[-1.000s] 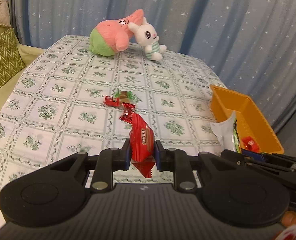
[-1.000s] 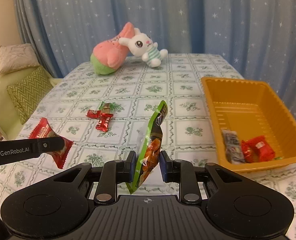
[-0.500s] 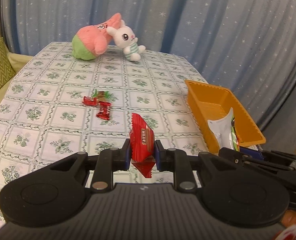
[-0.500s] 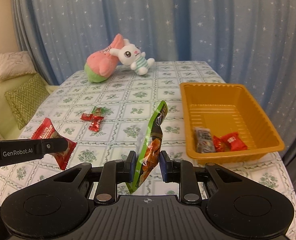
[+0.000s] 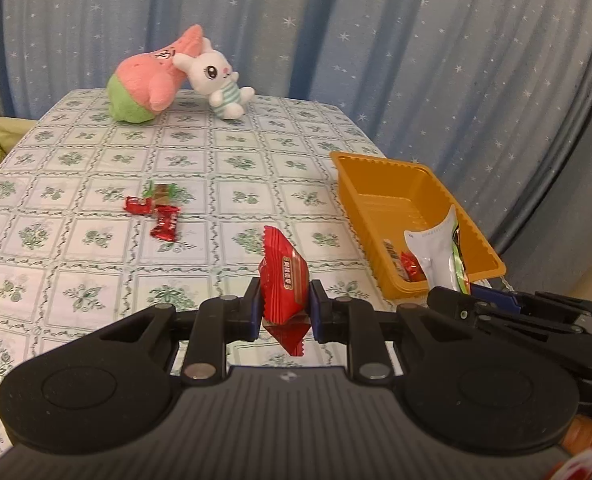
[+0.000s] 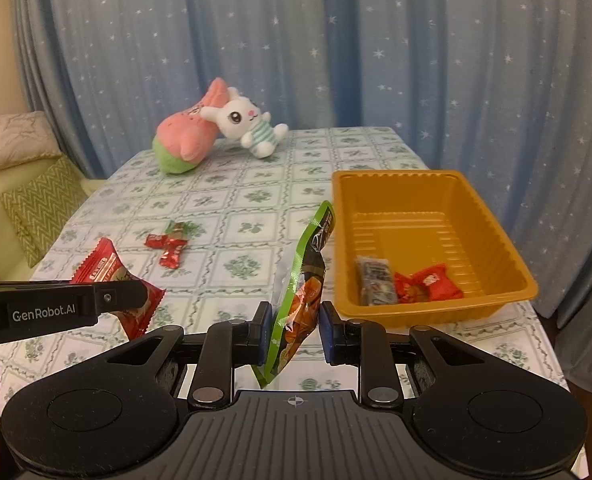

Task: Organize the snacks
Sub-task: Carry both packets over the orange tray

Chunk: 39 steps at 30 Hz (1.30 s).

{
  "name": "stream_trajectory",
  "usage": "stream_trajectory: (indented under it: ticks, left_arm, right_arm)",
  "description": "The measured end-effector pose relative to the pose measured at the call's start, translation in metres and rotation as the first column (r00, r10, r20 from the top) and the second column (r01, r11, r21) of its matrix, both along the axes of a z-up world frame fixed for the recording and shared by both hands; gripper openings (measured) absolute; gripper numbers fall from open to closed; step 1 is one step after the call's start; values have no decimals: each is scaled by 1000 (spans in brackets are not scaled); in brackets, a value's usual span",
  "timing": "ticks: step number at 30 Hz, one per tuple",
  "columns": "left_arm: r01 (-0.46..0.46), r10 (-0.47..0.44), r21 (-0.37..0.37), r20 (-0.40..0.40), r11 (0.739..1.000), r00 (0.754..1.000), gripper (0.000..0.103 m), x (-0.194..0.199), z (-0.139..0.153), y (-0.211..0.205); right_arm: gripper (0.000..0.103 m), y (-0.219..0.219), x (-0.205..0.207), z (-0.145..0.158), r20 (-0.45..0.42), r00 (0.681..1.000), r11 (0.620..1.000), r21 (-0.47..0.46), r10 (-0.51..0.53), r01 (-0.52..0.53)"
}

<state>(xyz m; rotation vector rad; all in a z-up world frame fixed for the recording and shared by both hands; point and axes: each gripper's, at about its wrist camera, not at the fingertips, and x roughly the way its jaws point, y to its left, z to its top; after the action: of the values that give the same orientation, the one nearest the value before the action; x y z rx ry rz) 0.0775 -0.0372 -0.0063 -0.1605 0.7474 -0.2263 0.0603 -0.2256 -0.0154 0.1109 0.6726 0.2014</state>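
My left gripper [image 5: 284, 304] is shut on a red snack packet [image 5: 283, 276], held upright above the tablecloth. In the right wrist view that same red packet [image 6: 114, 280] hangs at the left from the left gripper [image 6: 136, 300]. A green snack bag [image 6: 303, 288] stands on edge between the pads of my right gripper [image 6: 294, 330], which is shut on it; the bag [image 5: 441, 252] also shows at the right of the left wrist view. The orange tray [image 6: 495, 232] lies right of both grippers, holding a dark wrapped bar [image 6: 375, 286] and red candies [image 6: 429, 288].
Three small wrapped candies [image 6: 170, 242] lie loose on the flowered tablecloth [image 6: 240, 208] left of the tray. A pink and green plush [image 6: 186, 140] and a white rabbit plush [image 6: 250, 126] sit at the far edge before a blue starred curtain. Cushions [image 6: 36, 196] lie at the left.
Both grippers have drawn back and risen a little, each keeping its packet. The tray and the loose candies now sit farther off and more of the table shows.
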Motion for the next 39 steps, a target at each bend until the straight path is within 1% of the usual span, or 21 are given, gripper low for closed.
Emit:
stream_trajectory:
  ticks: [7, 19, 28, 39]
  left_arm:
    - [45, -45, -3, -2, 999, 999, 21, 9, 1, -24]
    - [147, -147, -16, 0, 989, 989, 21, 38, 4, -82]
    - [207, -207, -13, -7, 978, 978, 21, 63, 4, -119]
    - [240, -240, -6, -19, 971, 971, 20, 96, -3, -145]
  right_arm:
    - [25, -28, 2, 1, 2, 998, 998, 1, -58, 58]
    - [25, -84, 20, 5, 9, 989, 989, 4, -146, 146]
    - [25, -111, 39, 2, 5, 985, 985, -4, -170, 170]
    - [25, -133, 66, -4, 4, 984, 984, -9, -177, 177]
